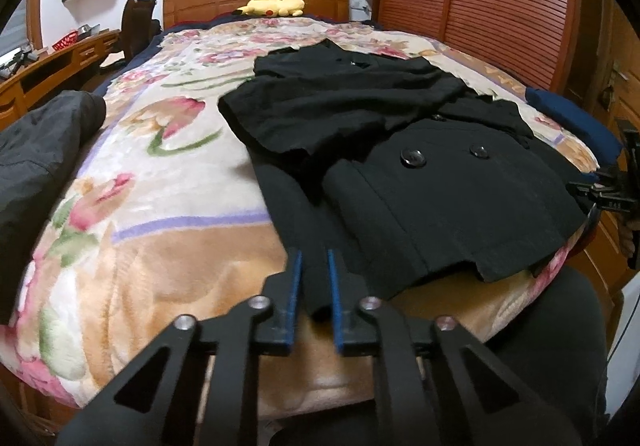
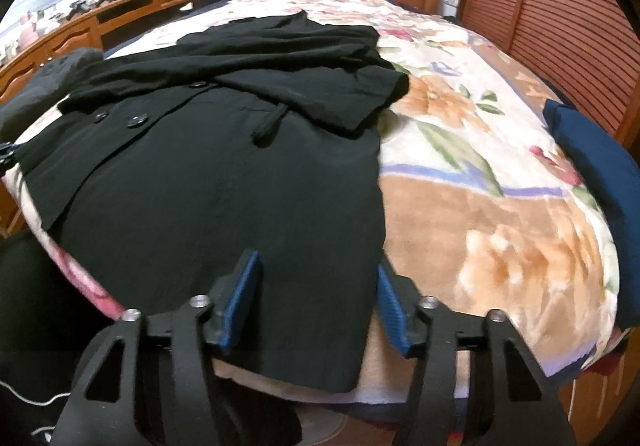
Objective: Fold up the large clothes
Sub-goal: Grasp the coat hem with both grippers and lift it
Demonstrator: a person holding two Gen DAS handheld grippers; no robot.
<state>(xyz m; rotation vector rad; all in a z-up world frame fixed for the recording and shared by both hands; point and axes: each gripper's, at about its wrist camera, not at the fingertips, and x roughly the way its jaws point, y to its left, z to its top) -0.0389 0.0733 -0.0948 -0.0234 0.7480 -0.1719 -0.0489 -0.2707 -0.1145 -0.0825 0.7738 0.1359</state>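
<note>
A black double-breasted coat (image 1: pixel 400 134) lies face up on the bed, both sleeves folded across its chest, its hem hanging over the near edge. My left gripper (image 1: pixel 314 258) is shut on the hem's left corner, black cloth pinched between the blue pads. In the right wrist view the coat (image 2: pixel 220 166) fills the middle. My right gripper (image 2: pixel 317 261) stands open astride the hem's right corner; flat, unbunched cloth lies between its pads, the right one at the coat's side edge. The right gripper (image 1: pixel 612 186) also shows at the left wrist view's right edge.
A floral blanket (image 1: pixel 160 206) covers the bed. A yellow plush toy (image 1: pixel 274 4) sits by the wooden headboard. A folded blue cloth (image 2: pixel 596 158) lies at the bed's right edge, a dark grey garment (image 1: pixel 40 150) at its left. A louvred wardrobe (image 1: pixel 480 6) stands right, a desk (image 1: pixel 48 66) left.
</note>
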